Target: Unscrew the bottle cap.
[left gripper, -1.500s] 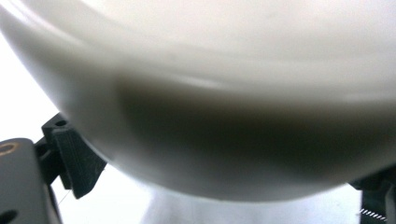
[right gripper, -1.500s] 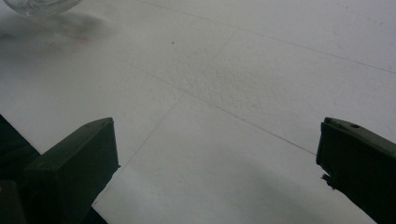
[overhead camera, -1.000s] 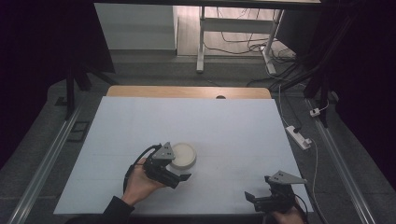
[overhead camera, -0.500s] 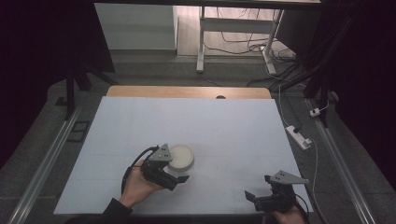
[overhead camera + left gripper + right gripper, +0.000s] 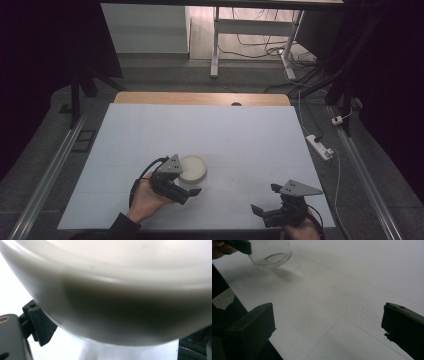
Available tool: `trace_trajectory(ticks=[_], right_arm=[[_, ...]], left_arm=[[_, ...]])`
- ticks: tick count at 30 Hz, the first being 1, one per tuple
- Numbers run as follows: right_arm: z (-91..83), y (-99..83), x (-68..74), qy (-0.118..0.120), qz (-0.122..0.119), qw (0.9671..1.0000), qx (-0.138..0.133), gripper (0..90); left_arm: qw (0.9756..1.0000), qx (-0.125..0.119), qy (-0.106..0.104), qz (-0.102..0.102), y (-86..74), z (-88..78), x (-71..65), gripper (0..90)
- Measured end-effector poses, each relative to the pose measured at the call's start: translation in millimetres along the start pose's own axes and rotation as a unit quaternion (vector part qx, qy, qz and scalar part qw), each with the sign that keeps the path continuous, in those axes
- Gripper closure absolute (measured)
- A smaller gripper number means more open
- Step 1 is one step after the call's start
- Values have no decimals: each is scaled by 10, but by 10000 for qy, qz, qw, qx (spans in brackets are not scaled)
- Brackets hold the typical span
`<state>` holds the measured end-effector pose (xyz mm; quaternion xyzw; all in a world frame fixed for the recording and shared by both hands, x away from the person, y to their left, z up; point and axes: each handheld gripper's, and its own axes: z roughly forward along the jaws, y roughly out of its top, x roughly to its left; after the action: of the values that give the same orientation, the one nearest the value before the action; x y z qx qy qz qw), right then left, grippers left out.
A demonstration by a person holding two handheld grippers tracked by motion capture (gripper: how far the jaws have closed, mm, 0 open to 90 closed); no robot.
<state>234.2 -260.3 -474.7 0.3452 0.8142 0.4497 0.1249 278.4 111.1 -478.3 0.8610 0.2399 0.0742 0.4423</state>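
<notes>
Bowl (image 5: 192, 168) pressed close between left gripper (image 5: 186, 186) jaws, grip itself impossible to tell. Right gripper (image 5: 264, 199) spread wide, nothing between, well apart from bowl.

- A lab or test room, dimly lit.
- The counter (image 5: 200, 125) carries a plain white sheet.
- Behind the counter, loose cables (image 5: 260, 47) lie under a metal desk frame (image 5: 216, 40).
- Right of the counter, a power strip (image 5: 320, 146) lies on grey carpet.

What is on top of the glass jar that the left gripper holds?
A white round lid sits on the glass jar. What is inside cannot be seen from above, because the lid and the left gripper cover it.
</notes>
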Motion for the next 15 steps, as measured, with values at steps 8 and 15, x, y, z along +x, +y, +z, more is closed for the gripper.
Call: trace_trajectory(ticks=[8,15], right_arm=[[70,233,135,269,-406,9986,-189,0],[199,449,247,602,-496,9969,-129,0]], left_arm=[[10000,-41,22,-12,-3,-26,5,78],[10000,-30,20,-8,-8,-23,-1,78]])
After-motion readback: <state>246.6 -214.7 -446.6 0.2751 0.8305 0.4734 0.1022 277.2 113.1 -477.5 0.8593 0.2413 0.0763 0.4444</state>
